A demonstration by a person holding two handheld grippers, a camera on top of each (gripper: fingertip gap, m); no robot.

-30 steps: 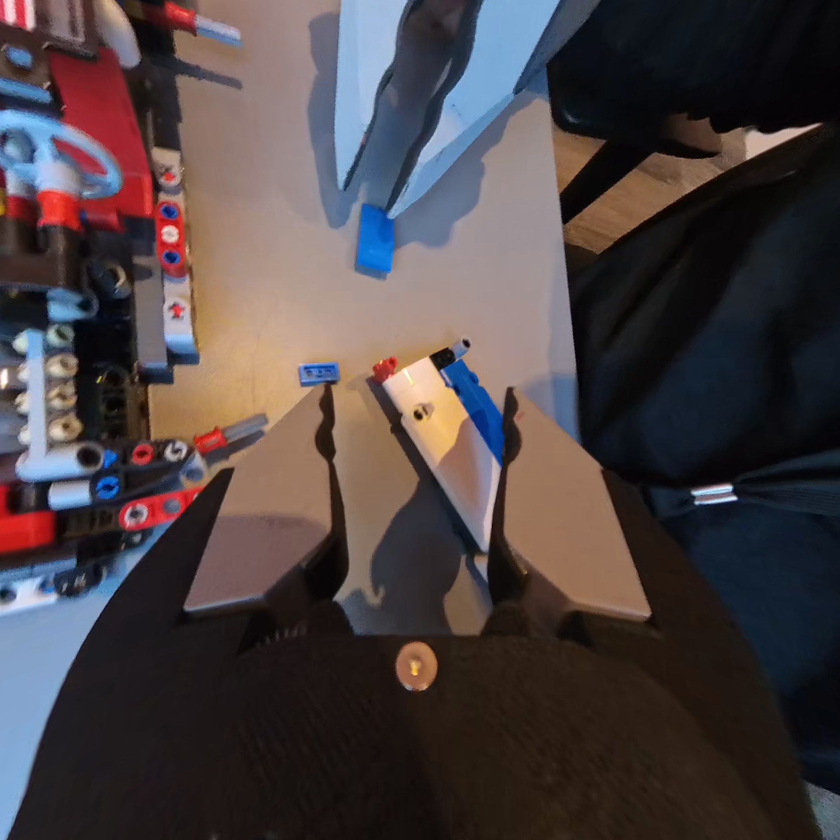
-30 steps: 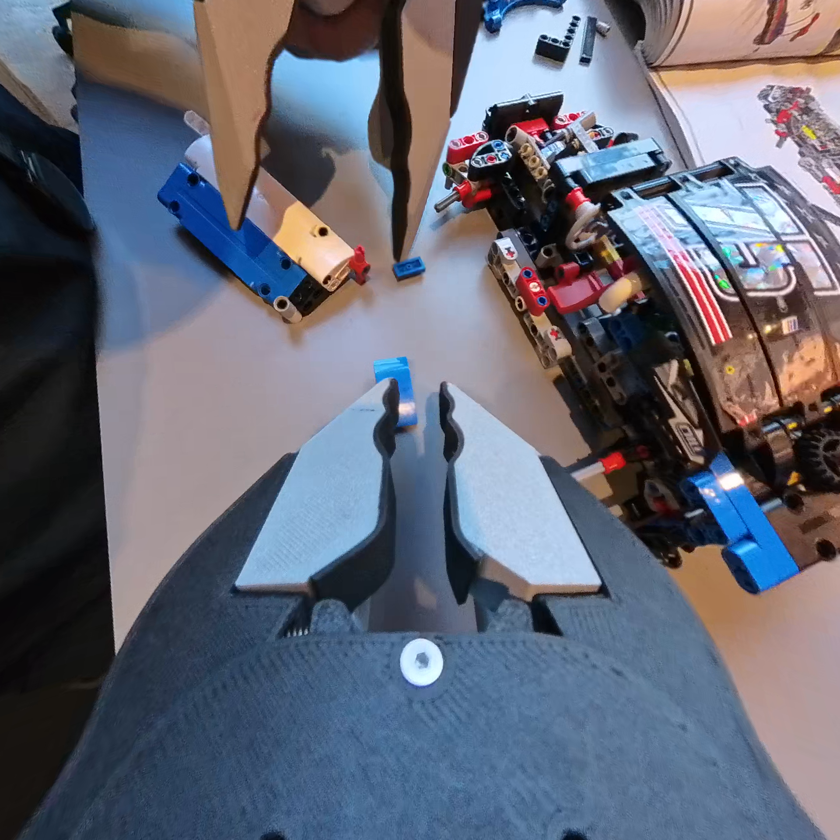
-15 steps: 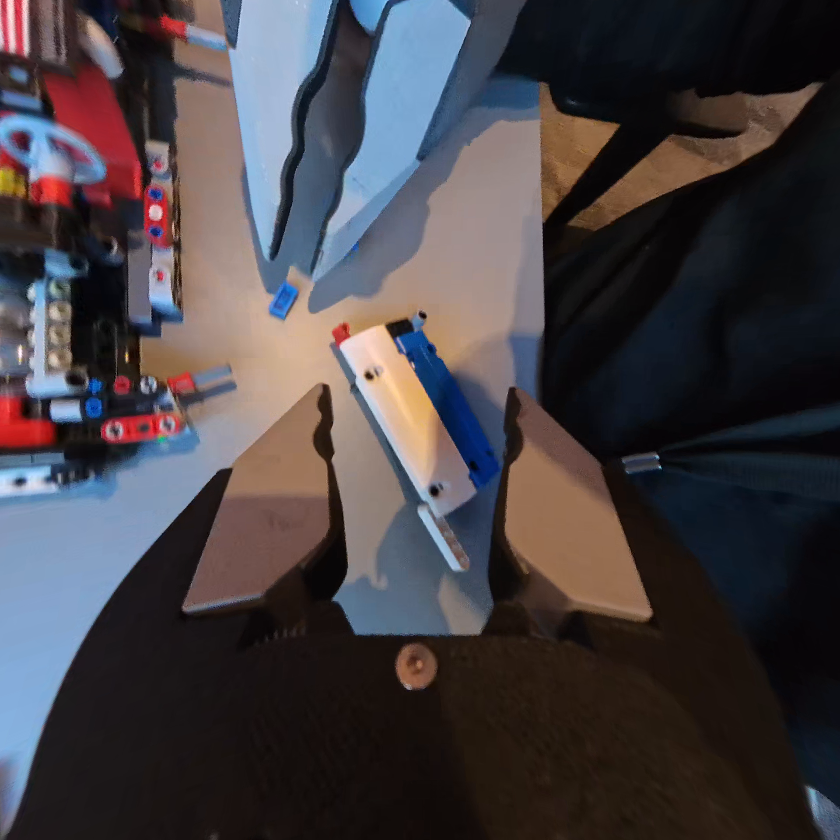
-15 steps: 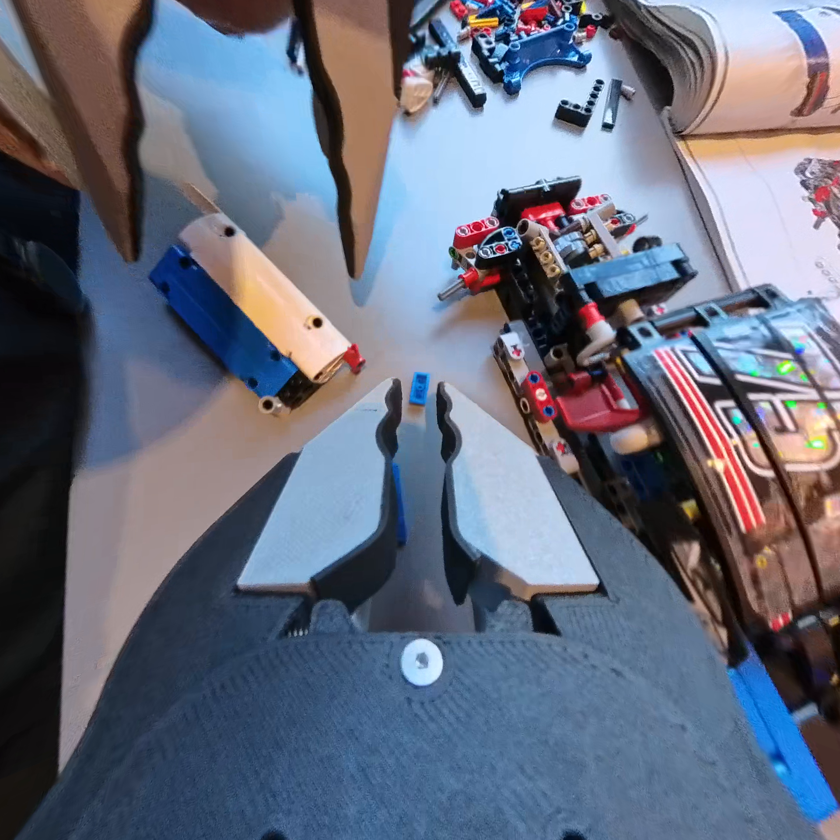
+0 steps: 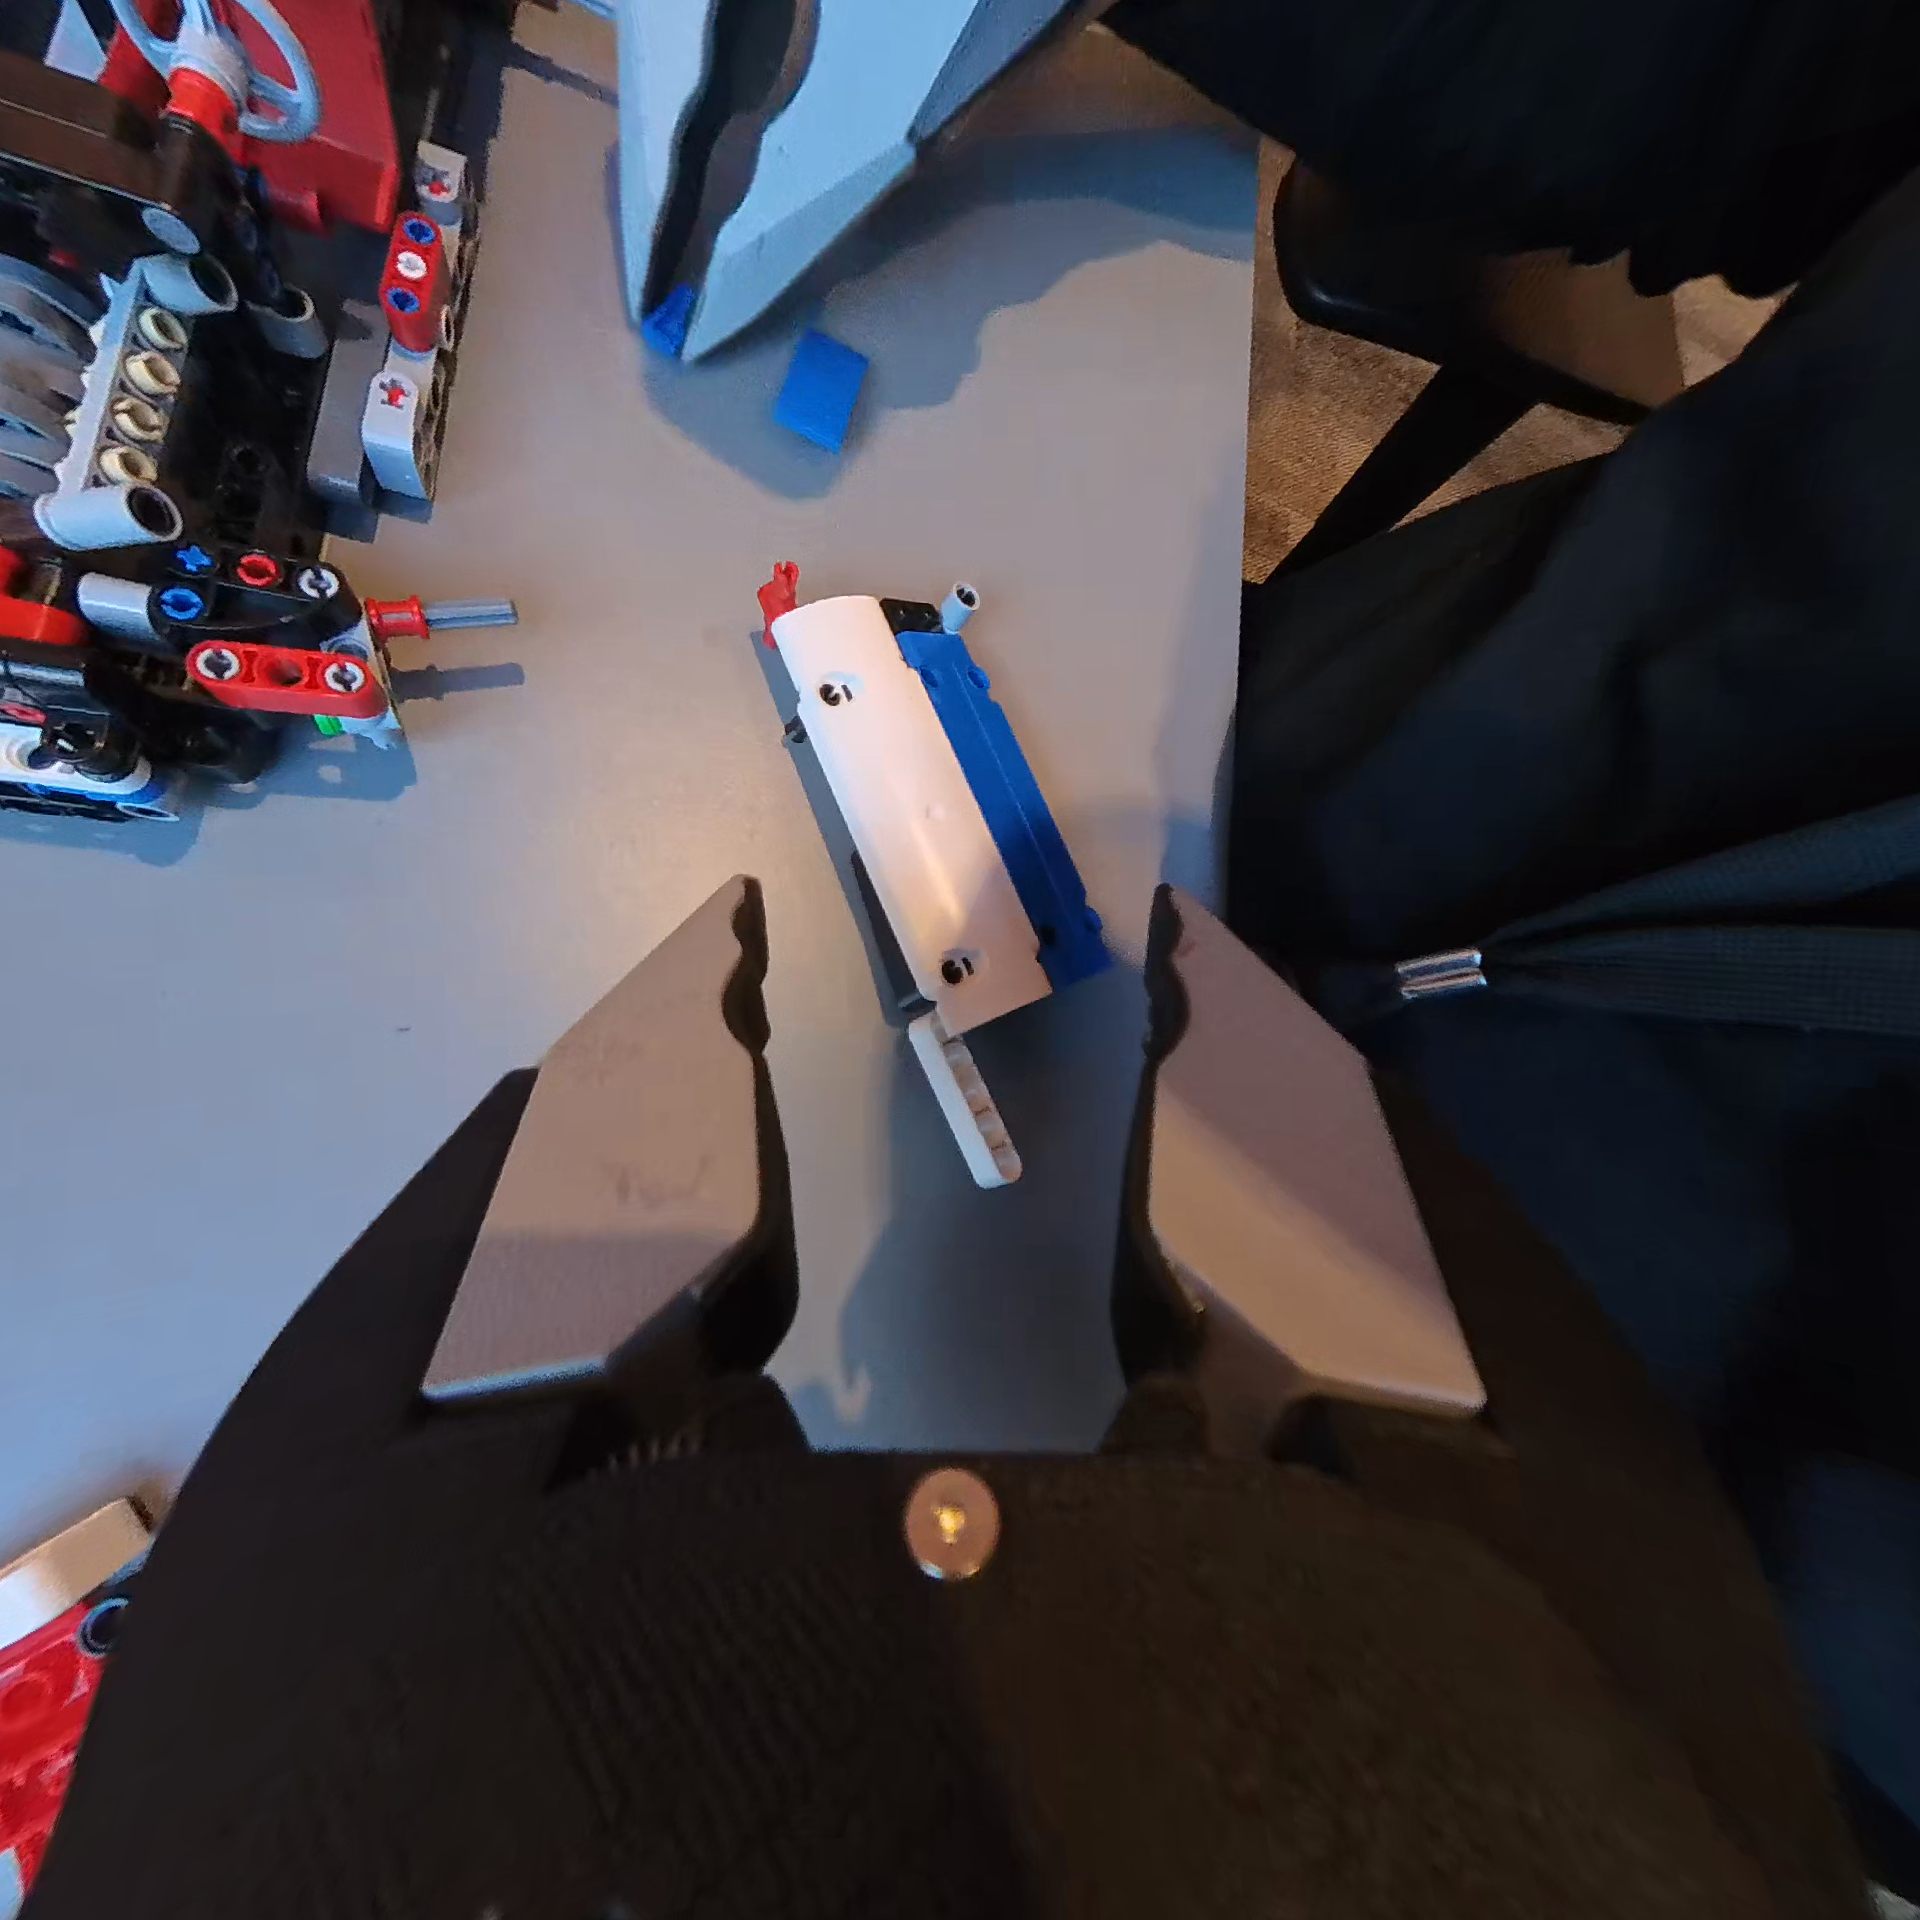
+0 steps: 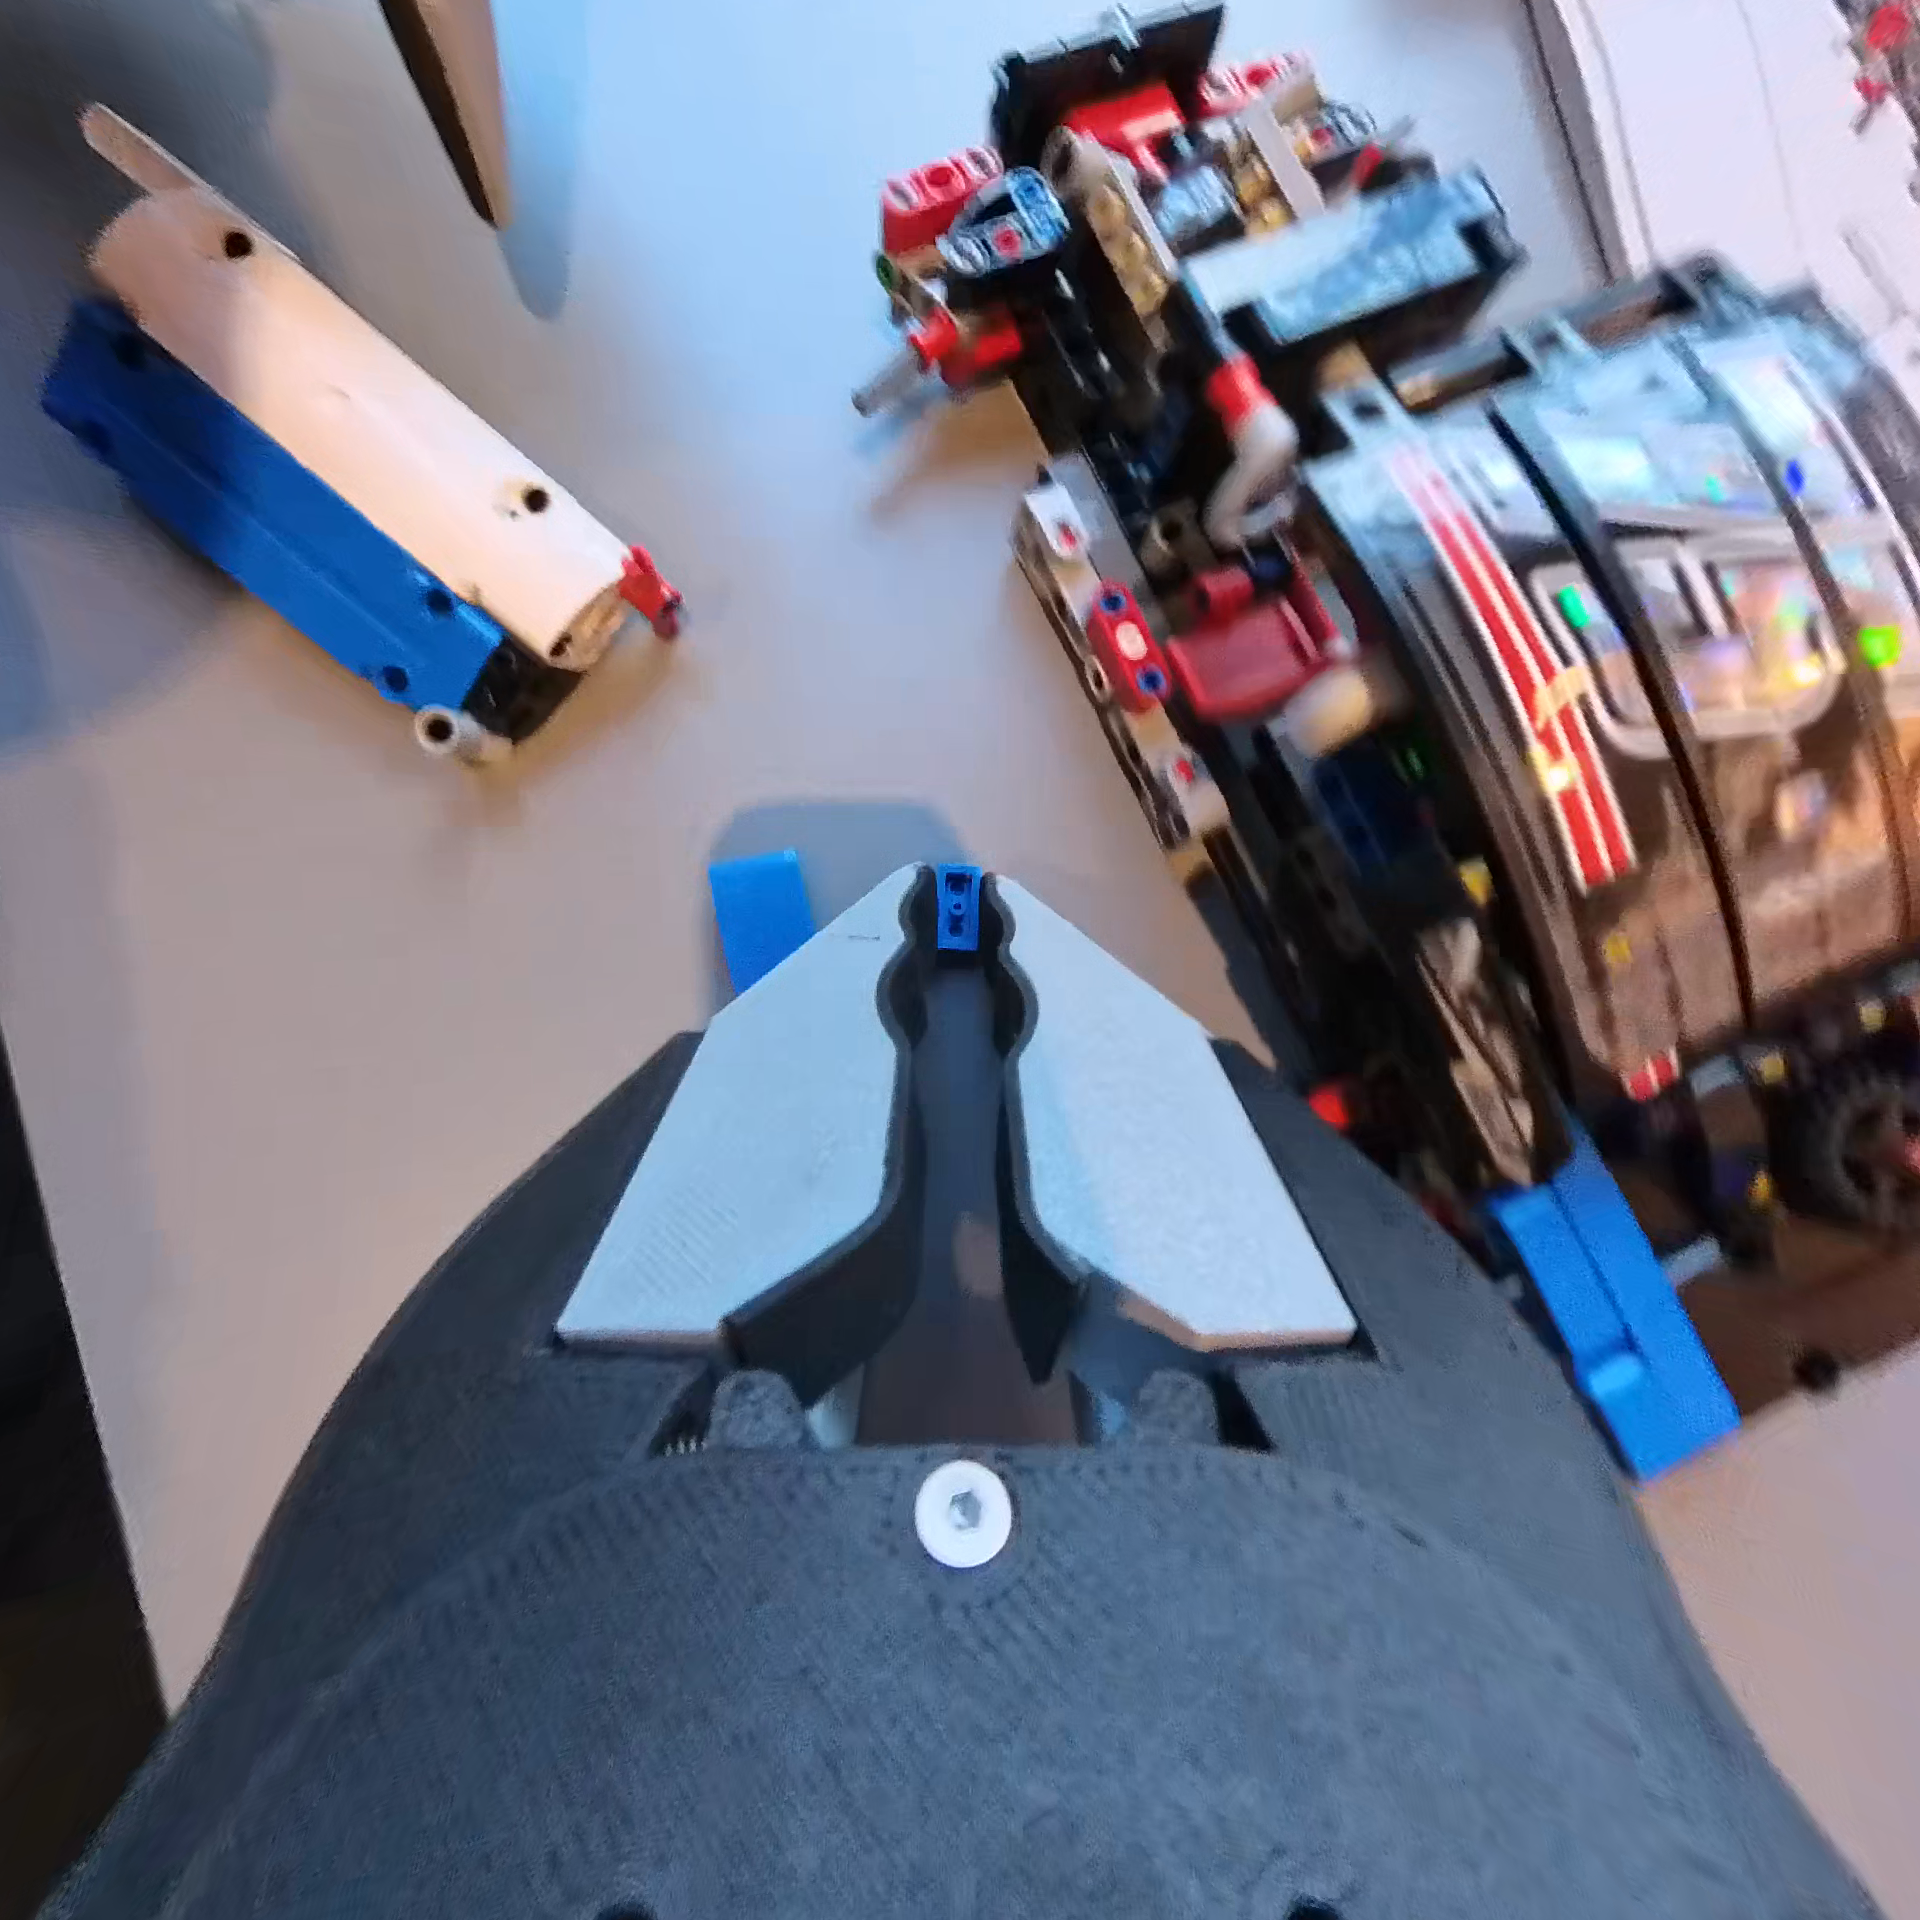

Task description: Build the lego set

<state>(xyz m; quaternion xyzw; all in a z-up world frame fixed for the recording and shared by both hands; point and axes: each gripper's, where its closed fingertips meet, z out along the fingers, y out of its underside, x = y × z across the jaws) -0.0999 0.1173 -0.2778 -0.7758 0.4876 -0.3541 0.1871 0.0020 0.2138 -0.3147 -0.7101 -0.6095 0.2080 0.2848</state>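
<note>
A white and blue sub-assembly lies on the grey table, near its right edge. My left gripper is open and empty, its jaws straddling the near end of the sub-assembly without touching it. My right gripper is shut on a small blue plate at its fingertips; it also shows in the left wrist view, just above the table. A flat blue tile lies on the table beside it and shows in the right wrist view. The sub-assembly shows at the upper left there.
The large black and red car model stands right of my right gripper and shows at the left in the left wrist view. A red-tipped axle sticks out of it. The table edge runs close by the sub-assembly, with a person's dark clothing beyond it. Spacing between my two grippers at the tips: around 15 cm.
My right gripper has moved forward past the blue tile and shut on the small blue plate. My left gripper has drawn back, so more of the sub-assembly shows.
</note>
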